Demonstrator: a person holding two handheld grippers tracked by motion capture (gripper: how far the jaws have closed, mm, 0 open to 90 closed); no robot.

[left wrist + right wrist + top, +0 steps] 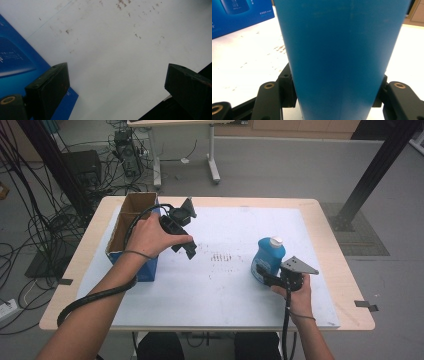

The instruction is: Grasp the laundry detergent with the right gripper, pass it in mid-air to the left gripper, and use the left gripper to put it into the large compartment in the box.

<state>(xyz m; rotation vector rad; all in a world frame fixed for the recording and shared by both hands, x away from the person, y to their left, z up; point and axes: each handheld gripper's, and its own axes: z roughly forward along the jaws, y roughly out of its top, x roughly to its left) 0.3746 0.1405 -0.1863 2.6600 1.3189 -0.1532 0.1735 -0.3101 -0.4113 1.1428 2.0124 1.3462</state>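
Blue bottle (pixel 339 57) between right gripper (pixel 334 97) jaws

Looks like a lab/workshop: cable tangle (pixel 30 227) on grey floor, black frame struts (pixel 372 170), worktable (pixel 330 245) w/ white mat.

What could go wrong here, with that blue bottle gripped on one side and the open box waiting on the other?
The right gripper clamps the blue bottle low on its body, so the tall top with its white cap might tip or slip when lifted. The cardboard box sits at the table's left edge; a nudge could push it off. The left gripper, jaws open, hovers by the box and might get in the bottle's way.
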